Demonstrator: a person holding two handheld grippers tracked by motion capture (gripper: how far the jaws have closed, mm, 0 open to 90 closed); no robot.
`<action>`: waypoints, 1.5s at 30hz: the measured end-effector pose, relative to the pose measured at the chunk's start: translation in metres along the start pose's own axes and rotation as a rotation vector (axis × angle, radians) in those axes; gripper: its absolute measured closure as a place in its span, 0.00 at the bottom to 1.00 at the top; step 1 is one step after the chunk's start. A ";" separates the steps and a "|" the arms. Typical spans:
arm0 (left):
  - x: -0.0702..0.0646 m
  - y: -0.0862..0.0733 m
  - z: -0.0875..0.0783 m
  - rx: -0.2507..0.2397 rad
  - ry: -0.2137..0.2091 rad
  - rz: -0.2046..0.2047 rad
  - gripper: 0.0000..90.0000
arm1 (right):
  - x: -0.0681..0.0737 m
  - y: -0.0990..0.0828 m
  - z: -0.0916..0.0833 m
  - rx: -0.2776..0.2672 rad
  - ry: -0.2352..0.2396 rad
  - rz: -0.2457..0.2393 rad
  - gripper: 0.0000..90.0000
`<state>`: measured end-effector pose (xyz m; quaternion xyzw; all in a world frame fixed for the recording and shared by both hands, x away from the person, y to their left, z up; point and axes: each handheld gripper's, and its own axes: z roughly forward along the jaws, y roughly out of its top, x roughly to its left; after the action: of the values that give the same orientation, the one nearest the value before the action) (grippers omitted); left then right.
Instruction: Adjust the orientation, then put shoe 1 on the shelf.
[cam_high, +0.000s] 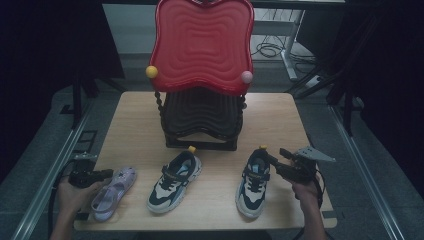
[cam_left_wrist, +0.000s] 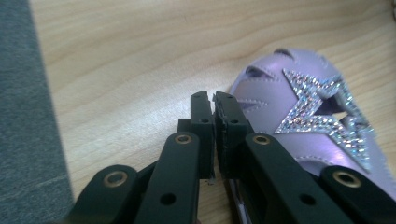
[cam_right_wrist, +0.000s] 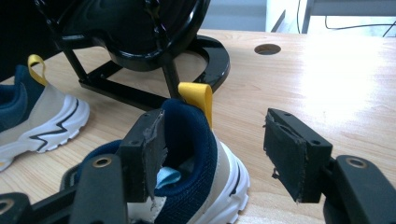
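Holding my right gripper (cam_right_wrist: 212, 154) wide open around the right sneaker's (cam_high: 253, 182) padded heel collar at the table's (cam_high: 280, 120) front; light, soft, best pinched there. My left gripper (cam_left_wrist: 214, 105) sits nearly closed, empty, beside the lilac sandal (cam_left_wrist: 303, 116)
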<state>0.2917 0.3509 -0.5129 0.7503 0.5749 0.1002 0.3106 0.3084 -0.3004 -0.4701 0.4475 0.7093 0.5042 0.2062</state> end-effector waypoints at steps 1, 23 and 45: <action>-0.001 0.001 -0.004 -0.013 0.006 -0.005 0.95 | 0.000 0.001 0.000 -0.003 0.003 0.000 0.43; -0.099 0.018 -0.048 -0.236 -0.028 0.100 0.45 | 0.002 0.002 -0.001 -0.002 0.016 -0.013 0.43; -0.107 0.016 -0.041 -0.239 -0.083 0.133 0.43 | 0.006 0.000 -0.008 0.042 -0.023 -0.055 0.43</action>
<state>0.2499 0.2640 -0.4489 0.7479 0.4944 0.1573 0.4141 0.2999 -0.2993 -0.4659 0.4379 0.7294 0.4779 0.2186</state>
